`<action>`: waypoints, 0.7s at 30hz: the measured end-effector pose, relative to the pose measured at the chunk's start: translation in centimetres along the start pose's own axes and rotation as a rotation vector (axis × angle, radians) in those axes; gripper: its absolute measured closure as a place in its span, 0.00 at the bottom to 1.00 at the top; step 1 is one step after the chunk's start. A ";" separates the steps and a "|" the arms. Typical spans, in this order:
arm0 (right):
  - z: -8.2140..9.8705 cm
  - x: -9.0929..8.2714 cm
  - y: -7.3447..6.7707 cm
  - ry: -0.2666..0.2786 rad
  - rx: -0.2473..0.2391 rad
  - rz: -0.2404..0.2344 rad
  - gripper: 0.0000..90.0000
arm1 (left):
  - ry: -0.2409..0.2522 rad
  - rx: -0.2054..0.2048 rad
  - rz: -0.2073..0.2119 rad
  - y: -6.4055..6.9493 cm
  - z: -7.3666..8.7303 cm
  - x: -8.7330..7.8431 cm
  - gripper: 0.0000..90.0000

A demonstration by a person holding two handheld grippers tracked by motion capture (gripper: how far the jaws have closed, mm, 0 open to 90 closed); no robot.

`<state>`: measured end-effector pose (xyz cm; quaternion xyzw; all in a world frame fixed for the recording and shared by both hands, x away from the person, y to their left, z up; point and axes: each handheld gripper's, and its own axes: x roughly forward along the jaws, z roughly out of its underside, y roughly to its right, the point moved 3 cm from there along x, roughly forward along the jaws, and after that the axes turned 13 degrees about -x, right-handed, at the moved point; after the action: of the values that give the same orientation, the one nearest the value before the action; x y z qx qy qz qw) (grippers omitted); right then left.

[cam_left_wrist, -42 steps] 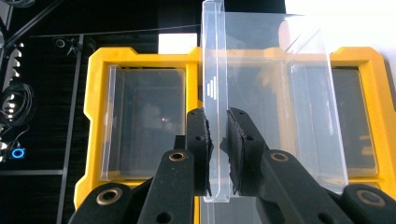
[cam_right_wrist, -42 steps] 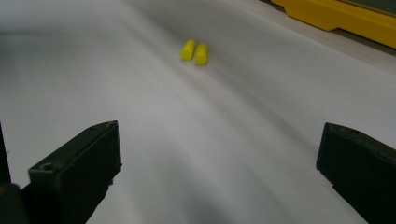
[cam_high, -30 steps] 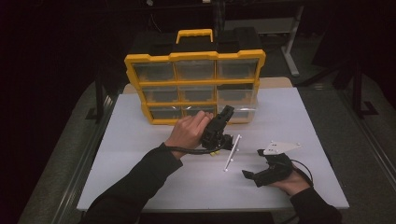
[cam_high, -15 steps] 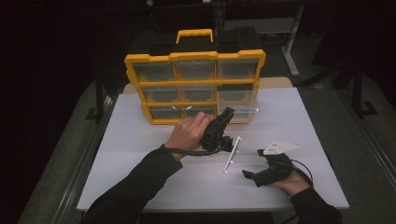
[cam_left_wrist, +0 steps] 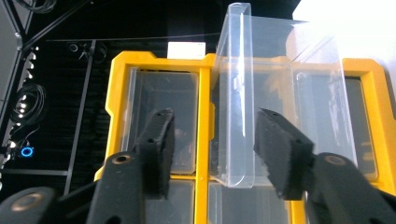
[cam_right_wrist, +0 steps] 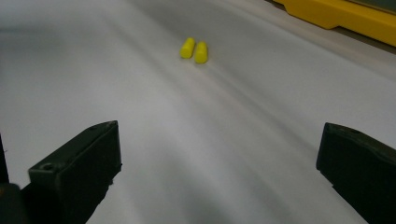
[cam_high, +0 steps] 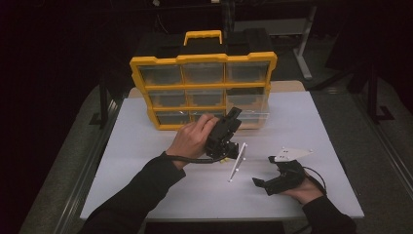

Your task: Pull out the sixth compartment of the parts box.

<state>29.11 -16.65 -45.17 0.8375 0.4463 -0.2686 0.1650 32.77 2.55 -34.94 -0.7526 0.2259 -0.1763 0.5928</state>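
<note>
A yellow organizer point(cam_high: 202, 58) with clear drawers stands upright at the back of the white table. Its lower right clear drawer point(cam_high: 252, 116) is pulled out toward me. My left gripper point(cam_high: 234, 115) points at that drawer. In the left gripper view, the left gripper point(cam_left_wrist: 212, 135) has just been opening its jaws. The clear drawer's front wall point(cam_left_wrist: 238, 93) stands between the pads point(cam_left_wrist: 163, 140), which do not press on it. My right gripper point(cam_high: 259, 183) rests on the table at the front right, jaws wide apart with nothing in them. Two small yellow plugs point(cam_right_wrist: 195, 49) lie ahead of the right gripper point(cam_right_wrist: 219, 158).
The white tabletop point(cam_high: 146, 146) reaches from the organizer to the front edge. A dark floor and metal stand legs point(cam_high: 304, 44) lie beyond the table. A cable trails from the left gripper over the person's wrist.
</note>
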 end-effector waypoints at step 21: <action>0.0 0.0 0.0 -0.002 0.001 -0.002 0.00 | -0.016 0.015 -0.021 0.6 2.4 -1.6 0.33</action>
<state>29.10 -16.64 -45.23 0.8368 0.4470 -0.2699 0.1649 32.64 5.31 -36.09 -0.7518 0.2121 -0.1781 0.5984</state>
